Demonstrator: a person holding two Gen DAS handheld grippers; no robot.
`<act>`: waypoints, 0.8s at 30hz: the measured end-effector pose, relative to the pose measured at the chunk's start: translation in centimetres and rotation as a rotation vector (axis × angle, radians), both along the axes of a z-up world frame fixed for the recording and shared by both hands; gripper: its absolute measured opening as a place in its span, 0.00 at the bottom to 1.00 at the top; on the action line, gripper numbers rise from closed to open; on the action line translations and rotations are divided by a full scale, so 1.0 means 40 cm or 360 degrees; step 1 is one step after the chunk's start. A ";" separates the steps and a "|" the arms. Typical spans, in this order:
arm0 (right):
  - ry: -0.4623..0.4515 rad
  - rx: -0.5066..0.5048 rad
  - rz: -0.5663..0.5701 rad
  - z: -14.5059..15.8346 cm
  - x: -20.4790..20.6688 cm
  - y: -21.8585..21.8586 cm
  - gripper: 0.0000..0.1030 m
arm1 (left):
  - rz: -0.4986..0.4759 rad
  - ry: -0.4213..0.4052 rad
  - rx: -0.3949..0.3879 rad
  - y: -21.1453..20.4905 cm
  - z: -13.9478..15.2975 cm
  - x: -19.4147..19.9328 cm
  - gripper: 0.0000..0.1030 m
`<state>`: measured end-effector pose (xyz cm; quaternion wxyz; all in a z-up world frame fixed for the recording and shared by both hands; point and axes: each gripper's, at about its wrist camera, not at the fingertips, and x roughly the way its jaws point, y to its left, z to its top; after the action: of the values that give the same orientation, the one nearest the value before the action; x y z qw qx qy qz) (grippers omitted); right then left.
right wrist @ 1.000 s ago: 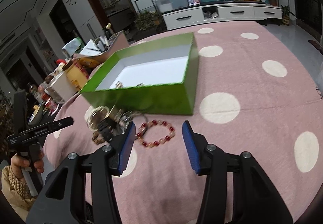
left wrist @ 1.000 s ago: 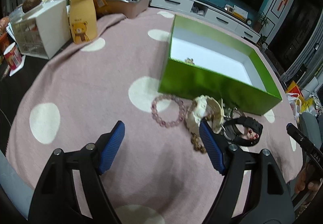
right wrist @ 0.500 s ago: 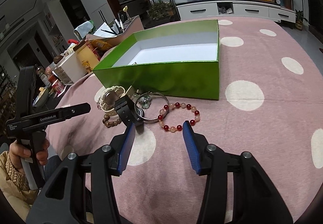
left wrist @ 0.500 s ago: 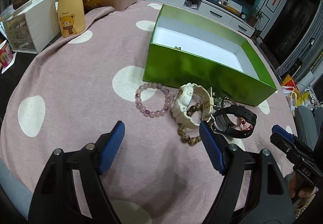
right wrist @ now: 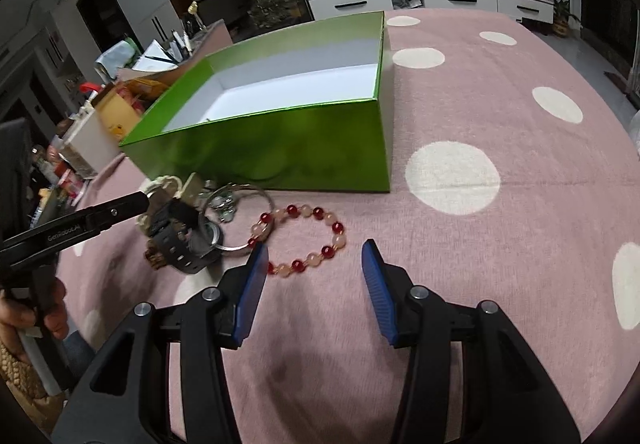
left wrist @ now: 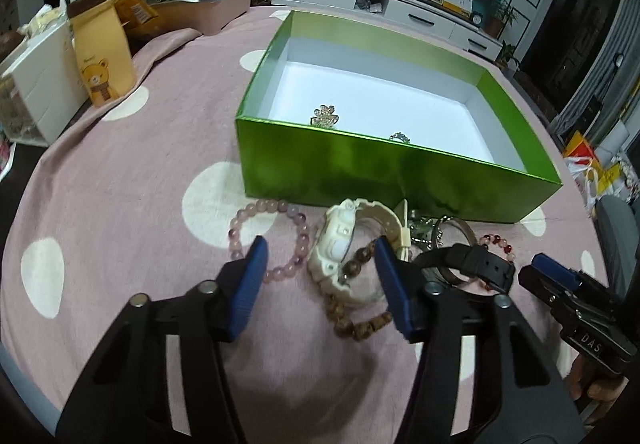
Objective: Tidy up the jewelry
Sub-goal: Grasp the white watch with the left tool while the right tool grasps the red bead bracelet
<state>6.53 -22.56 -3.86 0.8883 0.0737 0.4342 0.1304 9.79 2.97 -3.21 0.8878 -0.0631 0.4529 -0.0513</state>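
Observation:
An open green box (left wrist: 360, 168) (right wrist: 280, 148) stands on the pink dotted cloth, with a gold brooch (left wrist: 325, 117) and a small ring (left wrist: 400, 138) inside. In front of it lie a pink bead bracelet (left wrist: 272, 240), a cream watch (left wrist: 340, 244), a brown bead bracelet (left wrist: 352, 316), a black watch (left wrist: 472, 264) (right wrist: 180, 240), a metal bangle (right wrist: 232, 220) and a red-and-pink bead bracelet (right wrist: 304, 240). My left gripper (left wrist: 320, 284) is open, just above the cream watch. My right gripper (right wrist: 314, 280) is open, just before the red-and-pink bracelet.
At the back left stand a yellow bear carton (left wrist: 102, 56), a white drawer unit (left wrist: 40, 84) and a pink tray of pens and papers (left wrist: 200, 4). The cloth's edge drops off at the near left. A TV cabinet (left wrist: 380, 0) lies beyond the table.
Both grippers have moved forward and down toward the jewelry pile. The left one now hovers over the cream watch, the right one nears the red-and-pink bracelet. Both stay open.

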 end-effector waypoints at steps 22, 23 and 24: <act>-0.0047 -0.0235 -0.0073 -0.013 0.029 0.026 0.07 | -0.0049 0.0045 0.0132 -0.030 -0.030 0.025 0.21; -0.0066 -0.0235 -0.0071 -0.005 0.025 0.027 0.07 | -0.0048 0.0043 0.0129 -0.029 -0.028 0.023 0.21; -0.0085 -0.0230 -0.0068 0.004 0.020 0.027 0.07 | -0.0047 0.0040 0.0125 -0.027 -0.026 0.020 0.21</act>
<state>7.35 -21.46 -3.71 0.9052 0.0151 0.4169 0.0816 10.57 1.90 -4.27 0.8830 -0.0221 0.4667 -0.0458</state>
